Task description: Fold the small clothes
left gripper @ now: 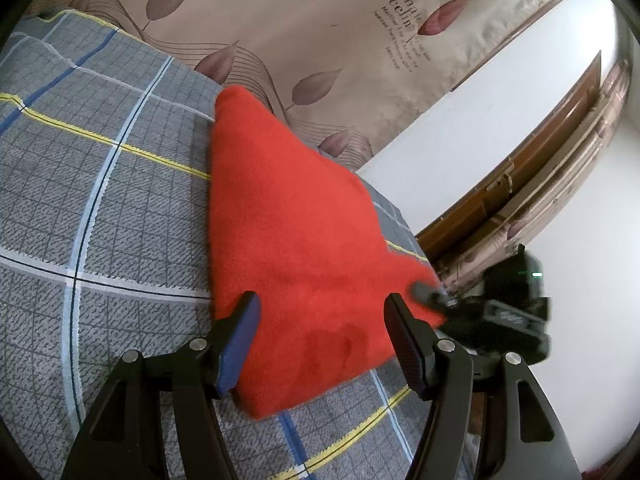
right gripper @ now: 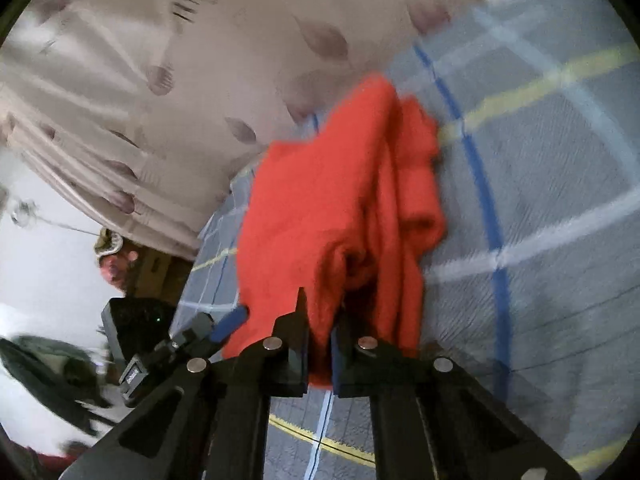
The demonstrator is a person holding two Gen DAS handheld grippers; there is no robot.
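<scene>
Red cloth (left gripper: pixel 296 240) lies on the bed (left gripper: pixel 100 200), fuzzy knit, triangular, bunched at the right edge. Right tongs (right gripper: pixel 320 344) clamped on that edge; left tongs (left gripper: pixel 320 320) apart, astride the near corner, not gripping. Risk: thin pinch may slip from the soft pile, dropping the fold.

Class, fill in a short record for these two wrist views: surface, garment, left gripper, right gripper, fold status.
surface: grey plaid bedspread
garment: red knitted fabric piece, partly flat, one edge lifted and bunched
left gripper: open, fingers straddling the near garment edge
right gripper: shut on a garment corner
fold status: unfinished
</scene>
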